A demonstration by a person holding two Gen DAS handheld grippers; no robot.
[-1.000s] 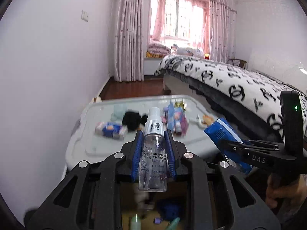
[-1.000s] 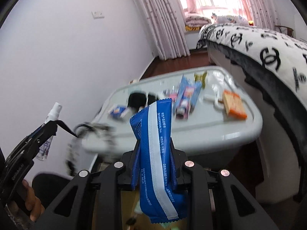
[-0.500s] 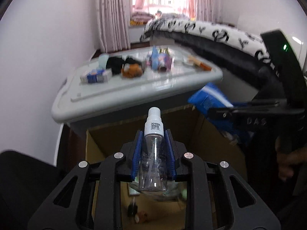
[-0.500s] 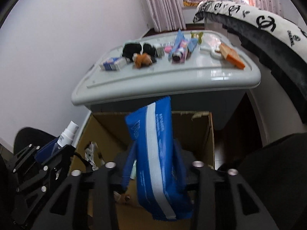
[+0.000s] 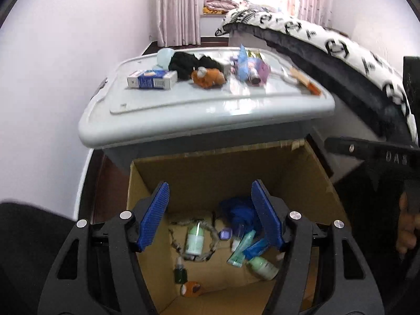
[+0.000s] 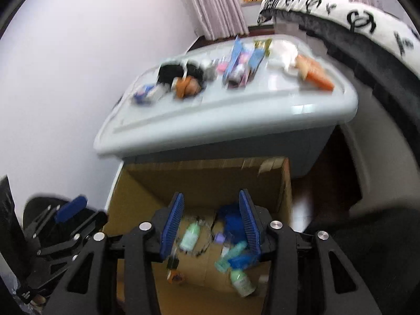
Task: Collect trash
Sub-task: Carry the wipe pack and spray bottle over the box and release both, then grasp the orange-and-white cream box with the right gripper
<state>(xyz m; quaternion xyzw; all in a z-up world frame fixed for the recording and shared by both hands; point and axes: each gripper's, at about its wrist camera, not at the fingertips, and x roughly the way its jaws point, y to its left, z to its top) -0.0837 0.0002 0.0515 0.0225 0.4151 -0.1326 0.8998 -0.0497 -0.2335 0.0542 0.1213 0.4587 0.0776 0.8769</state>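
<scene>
An open cardboard box (image 5: 302,173) stands on the floor below both grippers. It holds several dropped items: small bottles (image 5: 194,238), a blue wrapper (image 5: 240,214) and tubes. My left gripper (image 5: 210,215) is open and empty above the box. My right gripper (image 6: 211,221) is open and empty above the same box (image 6: 204,176). More trash lies on the grey bin lid (image 5: 210,115): a blue-white carton (image 5: 152,79), an orange lump (image 5: 208,76), black cloth (image 5: 193,63), a blue-pink pack (image 5: 249,67).
The lidded grey storage bin (image 6: 236,141) stands right behind the box. A white wall is at the left. A bed with a black-and-white cover (image 5: 341,50) runs along the right. The left gripper's body shows in the right wrist view (image 6: 60,233).
Both grippers moved down over the box and opened. The spray bottle left my left gripper and the blue wrapper left my right gripper; the wrapper now lies in the box.
</scene>
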